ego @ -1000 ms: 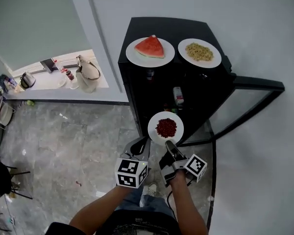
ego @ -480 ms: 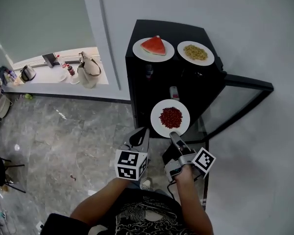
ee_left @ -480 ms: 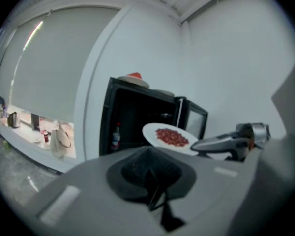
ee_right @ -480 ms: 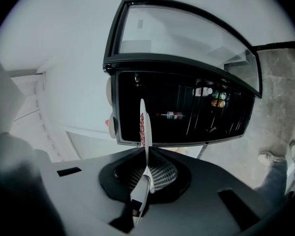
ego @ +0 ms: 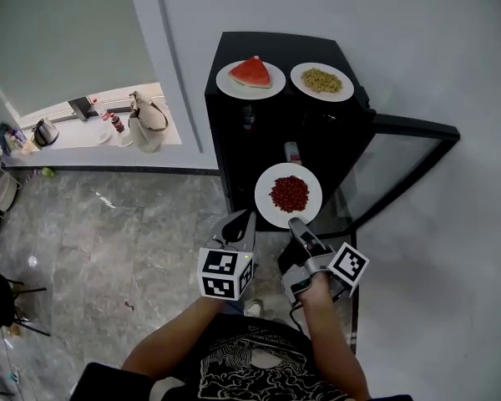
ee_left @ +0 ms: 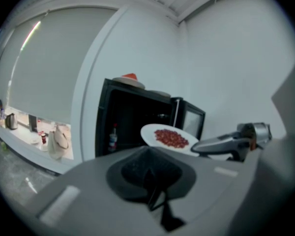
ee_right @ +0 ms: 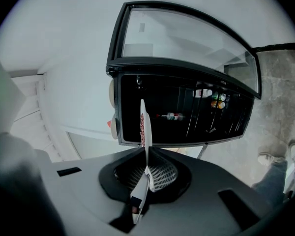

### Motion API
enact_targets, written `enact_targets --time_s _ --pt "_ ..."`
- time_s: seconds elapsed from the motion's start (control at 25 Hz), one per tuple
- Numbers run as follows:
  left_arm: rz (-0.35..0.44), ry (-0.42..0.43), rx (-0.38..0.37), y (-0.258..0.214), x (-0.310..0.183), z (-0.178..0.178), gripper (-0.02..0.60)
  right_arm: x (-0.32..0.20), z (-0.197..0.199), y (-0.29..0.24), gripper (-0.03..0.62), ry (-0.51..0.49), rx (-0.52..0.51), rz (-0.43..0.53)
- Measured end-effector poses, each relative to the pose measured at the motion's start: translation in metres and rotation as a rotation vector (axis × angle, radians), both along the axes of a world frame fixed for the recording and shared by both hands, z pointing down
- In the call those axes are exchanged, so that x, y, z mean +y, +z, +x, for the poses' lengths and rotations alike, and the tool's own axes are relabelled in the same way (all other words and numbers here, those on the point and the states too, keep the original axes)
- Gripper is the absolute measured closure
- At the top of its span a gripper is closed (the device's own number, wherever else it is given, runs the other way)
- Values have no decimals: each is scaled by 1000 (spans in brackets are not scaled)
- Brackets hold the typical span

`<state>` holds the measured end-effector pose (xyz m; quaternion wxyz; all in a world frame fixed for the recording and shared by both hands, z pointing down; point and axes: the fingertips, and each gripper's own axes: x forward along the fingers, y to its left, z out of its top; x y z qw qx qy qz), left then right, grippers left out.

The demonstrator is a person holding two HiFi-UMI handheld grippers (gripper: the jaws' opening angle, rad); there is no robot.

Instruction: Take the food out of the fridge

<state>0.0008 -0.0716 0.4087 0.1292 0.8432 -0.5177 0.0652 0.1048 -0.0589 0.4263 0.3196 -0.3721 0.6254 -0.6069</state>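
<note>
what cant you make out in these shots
- Fridge inside, head view: too dark, and the bottles are too small to identify.
- Red food on the plate in the right tongs: too small to name. The right gripper view shows the plate edge-on.
- Yellow food on top of the fridge: too small to name.
- Small items on the counter, head view: too small to identify.

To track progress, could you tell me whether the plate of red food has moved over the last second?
Yes. The plate, clamped in the right gripper, has risen against the fridge, nearer its top.
</note>
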Motion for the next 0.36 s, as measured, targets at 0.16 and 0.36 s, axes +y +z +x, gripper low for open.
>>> enact_targets --time_s 0.16,0.36 --pt "0 14 0 -4 0 3 580 1 1 -4 583 6 -1 -1" --pt "-6 24 0 -2 -2 5 580 -2 7 -1 583 13 3 3"
